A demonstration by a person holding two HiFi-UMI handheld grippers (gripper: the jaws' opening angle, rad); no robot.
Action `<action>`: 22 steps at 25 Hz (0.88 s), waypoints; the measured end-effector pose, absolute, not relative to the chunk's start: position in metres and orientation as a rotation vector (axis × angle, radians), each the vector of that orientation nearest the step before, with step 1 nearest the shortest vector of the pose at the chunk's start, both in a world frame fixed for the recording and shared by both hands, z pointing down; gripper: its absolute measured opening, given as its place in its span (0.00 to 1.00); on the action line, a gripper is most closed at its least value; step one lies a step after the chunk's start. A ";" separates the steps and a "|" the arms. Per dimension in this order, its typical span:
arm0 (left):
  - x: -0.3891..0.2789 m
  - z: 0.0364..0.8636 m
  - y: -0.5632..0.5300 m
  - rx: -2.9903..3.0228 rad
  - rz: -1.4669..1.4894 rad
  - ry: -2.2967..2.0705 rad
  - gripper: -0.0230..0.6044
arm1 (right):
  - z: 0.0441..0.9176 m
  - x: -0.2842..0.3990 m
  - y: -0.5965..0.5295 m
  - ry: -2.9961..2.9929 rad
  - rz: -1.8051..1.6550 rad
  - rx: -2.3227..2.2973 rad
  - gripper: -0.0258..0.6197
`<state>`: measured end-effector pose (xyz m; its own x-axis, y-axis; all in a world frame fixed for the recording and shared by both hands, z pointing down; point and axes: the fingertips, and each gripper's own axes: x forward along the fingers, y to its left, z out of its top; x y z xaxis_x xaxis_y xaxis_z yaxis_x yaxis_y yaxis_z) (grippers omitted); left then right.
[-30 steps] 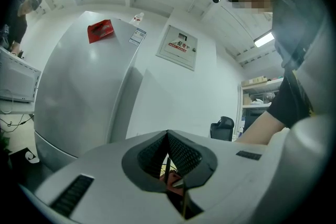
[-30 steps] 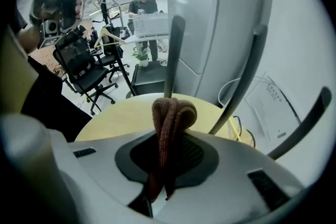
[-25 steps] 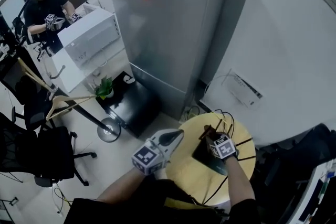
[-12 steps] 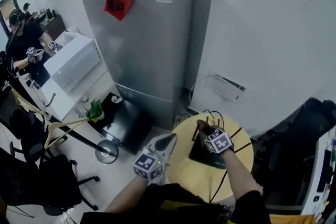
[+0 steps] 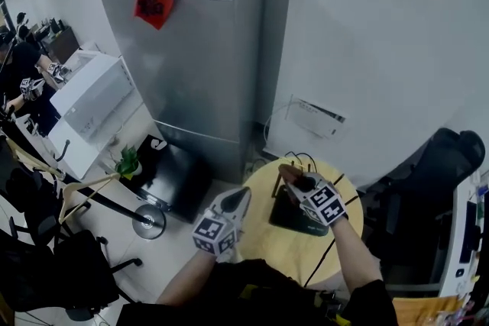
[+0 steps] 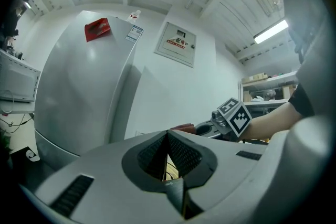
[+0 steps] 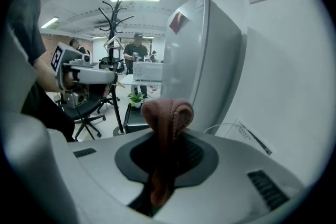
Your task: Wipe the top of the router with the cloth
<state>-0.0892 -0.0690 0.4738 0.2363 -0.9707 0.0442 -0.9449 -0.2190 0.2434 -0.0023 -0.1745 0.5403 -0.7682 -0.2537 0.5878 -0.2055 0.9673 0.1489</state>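
Observation:
A black router (image 5: 291, 219) with thin antennas lies on the round yellow table (image 5: 260, 242). My right gripper (image 5: 294, 178) hovers over the router's far edge, shut on a folded reddish-brown cloth (image 5: 283, 169). In the right gripper view the cloth (image 7: 167, 119) stands up out of the closed jaws. My left gripper (image 5: 243, 197) is held off the table's left edge, jaws shut with nothing in them (image 6: 168, 159). From the left gripper view the right gripper (image 6: 231, 118) and the cloth (image 6: 181, 127) show beyond the jaws. The router's top is partly hidden by the right gripper.
A tall grey fridge (image 5: 197, 50) stands behind the table, with a white wall box (image 5: 318, 118) and cables to its right. A low black cabinet with a plant (image 5: 165, 173), a coat stand base (image 5: 150, 226) and office chairs (image 5: 452, 164) surround the table. People work at the far left.
The view has swung, so the fridge and table sit further left. My right gripper, still holding the cloth, has risen a little over the router's far side. The left gripper stays beside the table.

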 end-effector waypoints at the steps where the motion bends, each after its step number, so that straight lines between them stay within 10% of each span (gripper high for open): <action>1: -0.090 0.472 -0.071 2.294 -0.175 -1.804 0.04 | 0.544 0.000 -0.171 -2.458 -0.111 0.296 0.13; 22: -0.124 0.504 -0.075 2.244 -0.122 -1.803 0.04 | 0.709 0.002 -0.158 -1.776 -0.423 0.037 0.13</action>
